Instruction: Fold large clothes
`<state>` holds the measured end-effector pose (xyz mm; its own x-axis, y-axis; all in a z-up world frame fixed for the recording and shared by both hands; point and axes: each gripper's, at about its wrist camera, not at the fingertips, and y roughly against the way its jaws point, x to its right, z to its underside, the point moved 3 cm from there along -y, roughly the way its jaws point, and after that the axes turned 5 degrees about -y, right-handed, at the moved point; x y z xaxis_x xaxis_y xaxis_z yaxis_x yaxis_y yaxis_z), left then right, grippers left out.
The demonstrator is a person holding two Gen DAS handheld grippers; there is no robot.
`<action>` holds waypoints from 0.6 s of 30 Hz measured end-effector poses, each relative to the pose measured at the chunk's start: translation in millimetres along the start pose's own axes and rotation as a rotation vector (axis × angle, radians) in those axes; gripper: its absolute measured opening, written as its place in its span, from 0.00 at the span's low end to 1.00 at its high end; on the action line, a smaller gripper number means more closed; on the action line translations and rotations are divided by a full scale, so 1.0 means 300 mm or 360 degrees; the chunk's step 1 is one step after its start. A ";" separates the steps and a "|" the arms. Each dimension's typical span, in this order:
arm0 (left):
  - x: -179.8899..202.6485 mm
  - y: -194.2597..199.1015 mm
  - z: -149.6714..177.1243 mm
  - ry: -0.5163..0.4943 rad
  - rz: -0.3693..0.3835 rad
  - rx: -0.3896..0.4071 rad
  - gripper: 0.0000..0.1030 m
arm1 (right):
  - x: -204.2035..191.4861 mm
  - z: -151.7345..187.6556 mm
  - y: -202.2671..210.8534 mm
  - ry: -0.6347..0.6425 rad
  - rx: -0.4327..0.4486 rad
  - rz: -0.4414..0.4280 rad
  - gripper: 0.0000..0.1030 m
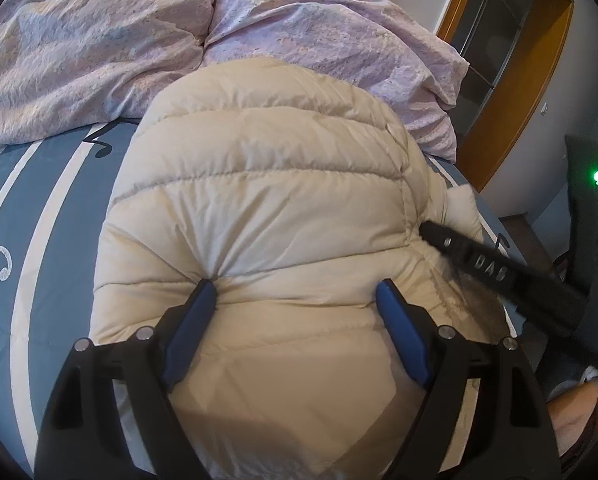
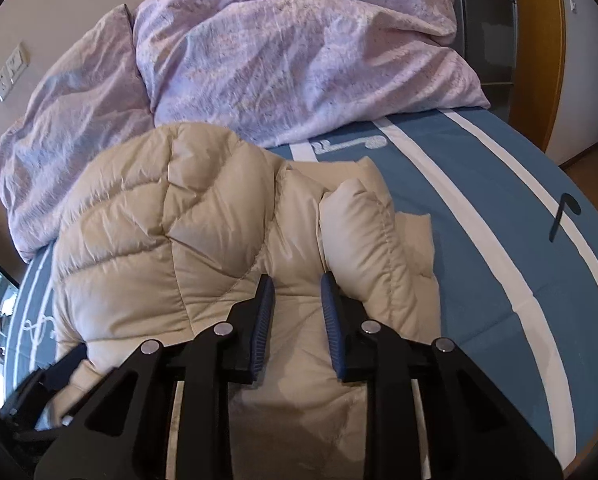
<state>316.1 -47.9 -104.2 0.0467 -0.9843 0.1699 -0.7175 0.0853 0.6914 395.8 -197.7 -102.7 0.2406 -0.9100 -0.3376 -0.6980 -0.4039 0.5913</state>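
Observation:
A cream quilted puffer jacket (image 1: 259,184) lies bunched on the blue bedspread (image 1: 51,208). My left gripper (image 1: 296,292) stands wide open, and both blue fingertips (image 1: 203,300) dig into the jacket's near part, with padding bulging between them. My right gripper (image 2: 296,286) has its jaws close together with a narrow gap. Its tips rest on the jacket (image 2: 147,216) beside a rolled sleeve (image 2: 359,232), and flat fabric shows in the gap. In the left wrist view the right gripper's black finger (image 1: 495,268) comes in from the right and touches the jacket's sleeve seam.
Crumpled pale lilac bedding (image 2: 291,52) is piled against the jacket's far side. The bedspread (image 2: 479,200) with white stripes extends to the right of the jacket. A wood-framed doorway (image 1: 515,92) and a wall lie beyond the bed's right edge.

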 end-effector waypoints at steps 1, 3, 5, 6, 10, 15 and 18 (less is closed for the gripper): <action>0.002 0.004 -0.001 0.0000 0.0003 0.0004 0.79 | 0.006 0.004 -0.004 0.0001 0.0003 0.0004 0.25; 0.006 0.012 -0.005 -0.0003 0.0005 0.0011 0.78 | 0.023 0.015 -0.019 -0.0003 0.0006 0.0011 0.25; 0.009 0.022 -0.012 -0.0006 0.0005 0.0017 0.77 | 0.040 0.020 -0.031 -0.0011 0.0013 0.0000 0.25; 0.008 0.029 -0.018 -0.0005 0.0002 0.0022 0.76 | 0.048 0.022 -0.036 -0.0017 0.0011 -0.0001 0.25; -0.004 0.056 -0.041 0.0014 -0.0018 0.0038 0.76 | 0.061 0.027 -0.049 -0.0028 0.0004 0.0004 0.25; -0.044 0.105 -0.104 0.0009 -0.0106 0.0087 0.76 | 0.052 0.031 -0.052 -0.0009 0.0011 0.0023 0.25; -0.071 0.119 -0.155 -0.0012 -0.0158 0.0110 0.76 | 0.051 0.037 -0.053 -0.0006 0.0023 0.0034 0.25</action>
<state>321.8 -16.6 -50.3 0.1148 -0.9886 0.0976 -0.7558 -0.0232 0.6544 403.0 -204.2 -125.4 0.2232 -0.9181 -0.3277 -0.7127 -0.3830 0.5876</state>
